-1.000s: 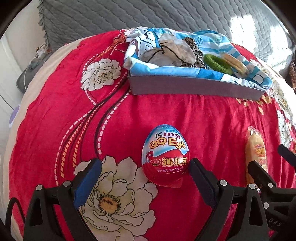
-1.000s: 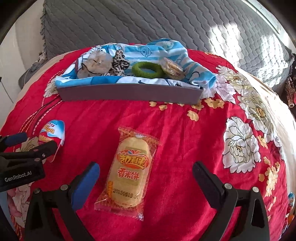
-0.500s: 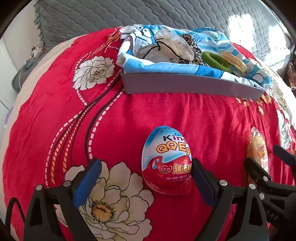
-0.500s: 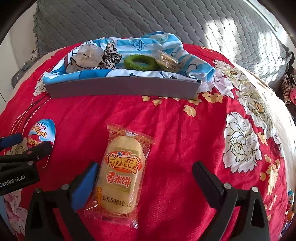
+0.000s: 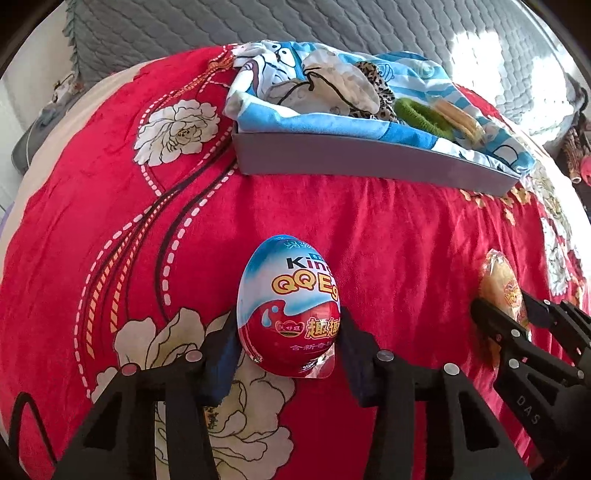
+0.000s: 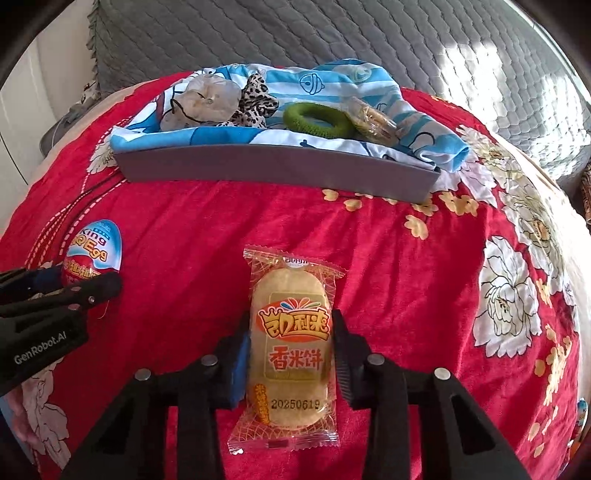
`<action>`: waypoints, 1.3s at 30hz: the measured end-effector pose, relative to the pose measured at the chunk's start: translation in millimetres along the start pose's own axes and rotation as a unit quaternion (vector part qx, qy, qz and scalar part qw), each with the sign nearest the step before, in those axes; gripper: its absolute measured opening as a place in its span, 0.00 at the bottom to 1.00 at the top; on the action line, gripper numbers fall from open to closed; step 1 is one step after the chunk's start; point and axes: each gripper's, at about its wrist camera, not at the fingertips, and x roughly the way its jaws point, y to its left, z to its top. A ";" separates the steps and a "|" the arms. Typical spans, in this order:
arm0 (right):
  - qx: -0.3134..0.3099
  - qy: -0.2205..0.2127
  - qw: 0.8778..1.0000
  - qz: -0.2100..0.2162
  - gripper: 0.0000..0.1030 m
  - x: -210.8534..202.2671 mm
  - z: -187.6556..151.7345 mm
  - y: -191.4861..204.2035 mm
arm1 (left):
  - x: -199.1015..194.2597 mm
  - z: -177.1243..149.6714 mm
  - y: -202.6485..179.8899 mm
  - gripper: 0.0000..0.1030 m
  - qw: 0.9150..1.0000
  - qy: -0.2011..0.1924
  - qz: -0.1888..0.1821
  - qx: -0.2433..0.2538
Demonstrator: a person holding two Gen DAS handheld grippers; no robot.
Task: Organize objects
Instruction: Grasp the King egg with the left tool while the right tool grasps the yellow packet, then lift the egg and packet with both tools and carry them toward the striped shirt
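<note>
the left gripper (image 5: 288,341) is closing its jaws on the toy egg (image 5: 290,306), a red, white and blue foil-wrapped egg standing on the red flowered blanket (image 5: 122,229); both pads touch its lower sides, one on each flank. the right gripper (image 6: 290,352) is closing too, its pads pressed against the long edges of the rice cracker packet (image 6: 290,347), an orange wrapper with a pale oval cake inside, lying flat on the same blanket with its printed date toward the camera. in the right wrist view the egg sits off to the left of the packet, well apart, with the left tool's black fingers around it.

farther back on the blanket rests a grey tray (image 6: 273,166) lined with a blue and white cartoon cloth (image 6: 325,83). in it lie a pale hair clip (image 6: 207,99), a leopard-print scrunchie (image 6: 255,98), a green hair ring (image 6: 317,120) and a small wrapped biscuit (image 6: 371,118), side by side. behind the tray stands a grey quilted cushion (image 6: 295,33).
</note>
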 end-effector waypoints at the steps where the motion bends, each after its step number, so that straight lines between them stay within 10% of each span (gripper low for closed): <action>1: 0.001 0.000 1.000 0.003 0.38 -0.3 0.1 -0.7 | -0.7 0.0 1.3 0.48 1.000 0.000 -0.004 -0.003; 39: -0.005 -0.041 0.998 0.046 0.37 -70.8 -7.0 -12.1 | -71.5 -4.6 -38.5 0.48 0.999 -0.044 -0.002 0.026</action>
